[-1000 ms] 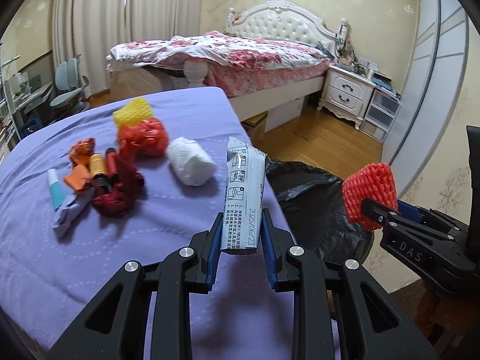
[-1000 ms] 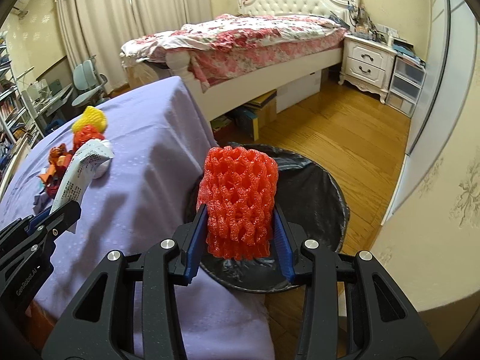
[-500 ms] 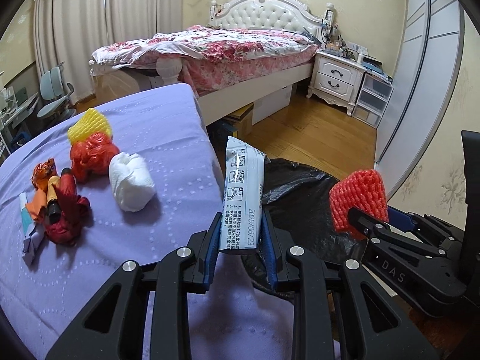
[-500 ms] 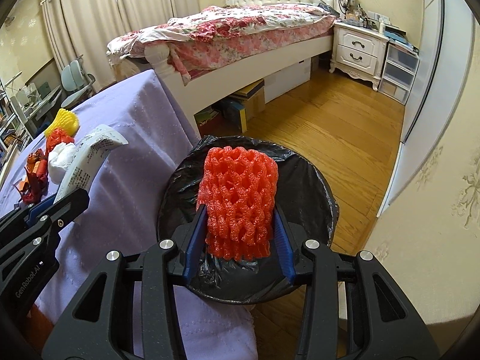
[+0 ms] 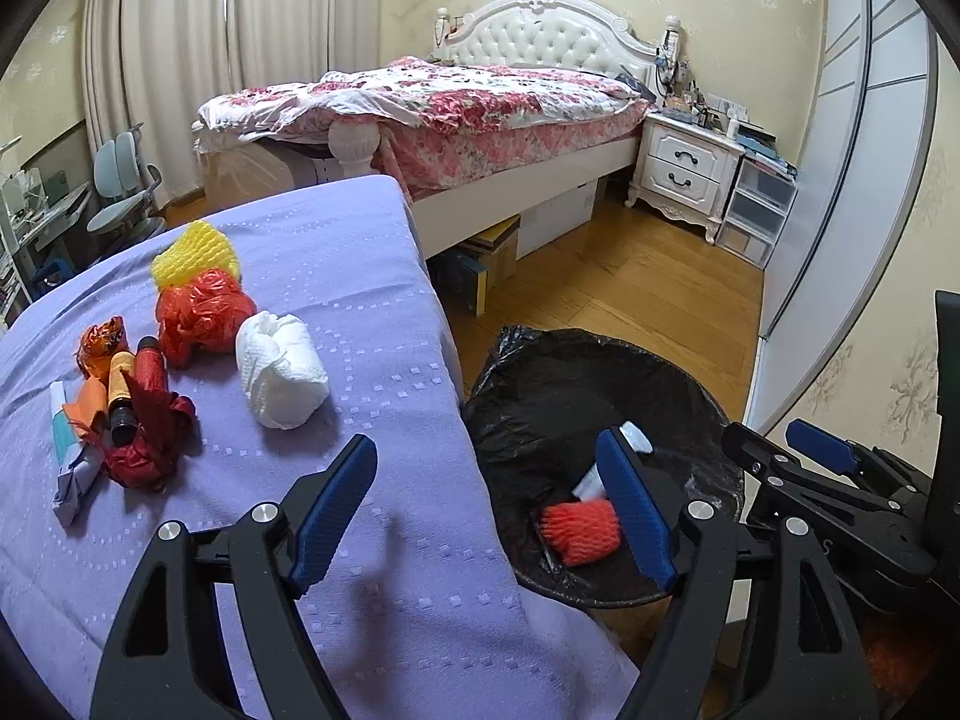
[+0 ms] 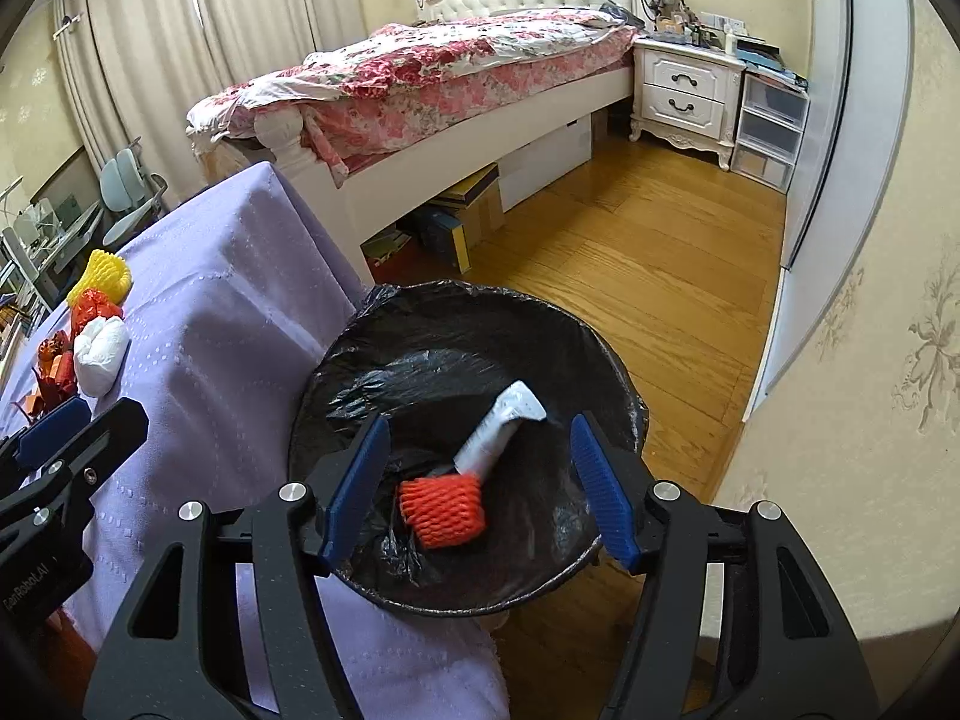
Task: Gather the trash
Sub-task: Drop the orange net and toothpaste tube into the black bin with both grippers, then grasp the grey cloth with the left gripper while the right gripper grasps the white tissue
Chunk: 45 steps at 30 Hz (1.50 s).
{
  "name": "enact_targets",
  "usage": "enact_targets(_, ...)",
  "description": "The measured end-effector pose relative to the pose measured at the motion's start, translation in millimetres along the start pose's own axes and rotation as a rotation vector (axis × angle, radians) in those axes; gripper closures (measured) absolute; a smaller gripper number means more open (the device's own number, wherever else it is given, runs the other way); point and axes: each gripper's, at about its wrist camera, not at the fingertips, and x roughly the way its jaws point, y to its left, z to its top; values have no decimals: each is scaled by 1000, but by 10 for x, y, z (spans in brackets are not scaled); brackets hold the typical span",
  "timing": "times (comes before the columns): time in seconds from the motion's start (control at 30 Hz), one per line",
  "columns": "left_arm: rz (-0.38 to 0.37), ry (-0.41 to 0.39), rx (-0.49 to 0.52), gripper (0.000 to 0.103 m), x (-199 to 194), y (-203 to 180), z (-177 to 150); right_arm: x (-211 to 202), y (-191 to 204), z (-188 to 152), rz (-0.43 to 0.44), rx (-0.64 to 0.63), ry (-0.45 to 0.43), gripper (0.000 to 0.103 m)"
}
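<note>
While both jaws are opening, left tool [image 5: 486, 504] and right tool [image 6: 480, 489] grip nothing above the bin [image 6: 360, 354]

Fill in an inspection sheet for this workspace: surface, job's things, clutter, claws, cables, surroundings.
Surface: purple tablecloth, wrinkled.
Job's things: red foam net and white packet lie in the black-lined bin.
Clutter: yellow foam net, red bag, paper wad, small bottles, wrappers on the cloth.
Claws: left claw and right claw opening, both with nothing between them.
Cables: nothing seen.
Surroundings: bed, nightstand, wooden floor.
</note>
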Motion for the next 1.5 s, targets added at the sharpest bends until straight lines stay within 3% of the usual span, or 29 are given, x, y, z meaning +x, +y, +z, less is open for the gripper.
enact_targets(0.33, 73, -15, -41, 27, -175, 280, -70, -129, 250, -30, 46, -32, -6, 41)
enact_targets(1.0, 319, 11, -242, 27, -513, 1633, -423, -233, 1288, -186, 200, -213, 35, 41)
enact_targets(1.3, 357, 58, -267, 27, -372, 1970, -349, -173, 1739, -128, 236, -282, 37, 41)
enact_targets(1.43, 324, 87, -286, 27, -302, 2069, -347, -75, 1904, -62, 236, -295, 42, 41)
enact_targets(1.5, 304, 100, -283, 33, -274, 2090, -352, -27, 1973, -30, 233, -302, 41, 41)
